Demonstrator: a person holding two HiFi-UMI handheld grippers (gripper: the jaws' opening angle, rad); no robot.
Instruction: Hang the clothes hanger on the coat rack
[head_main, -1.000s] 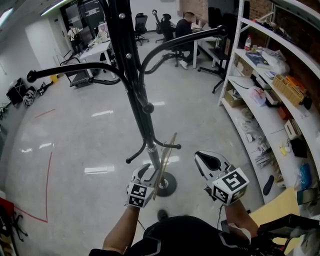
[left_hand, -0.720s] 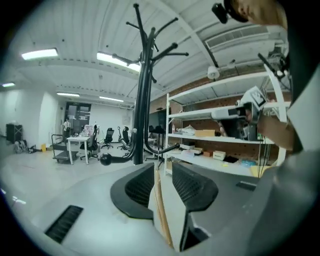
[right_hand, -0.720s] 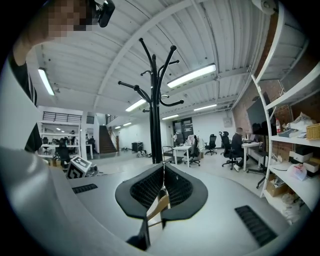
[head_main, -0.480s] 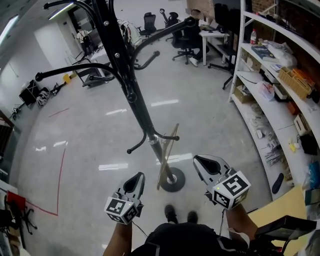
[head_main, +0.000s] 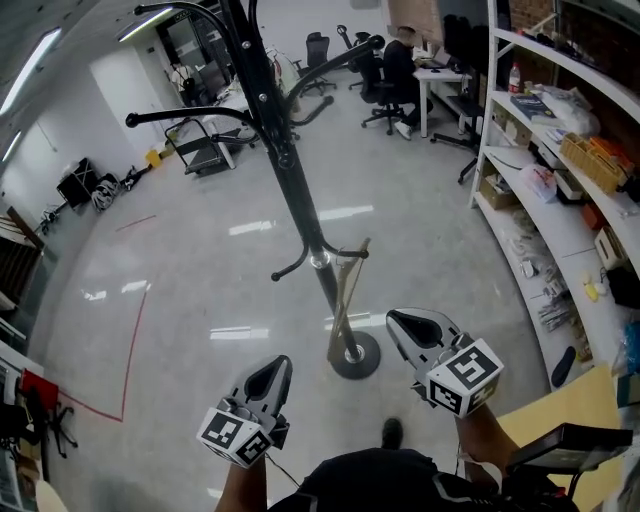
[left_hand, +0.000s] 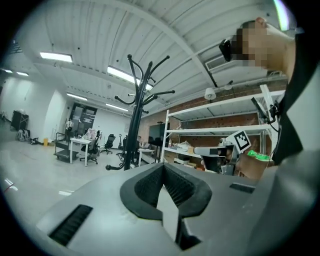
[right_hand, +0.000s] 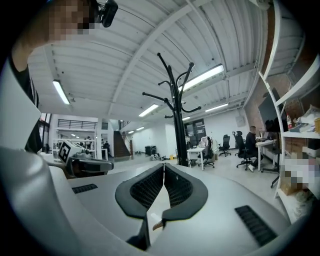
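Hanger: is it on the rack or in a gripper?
On the rack: the hanger hangs from a low hook. The left gripper, just closed on nothing, and the shut right gripper are clear of it.

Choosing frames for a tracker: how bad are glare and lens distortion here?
Head view: white streaks glare on the glossy floor; the shelving bows from the fisheye. Left gripper view: black round vignette, coat rack sharp. Right gripper view: same vignette, ceiling light blown out.
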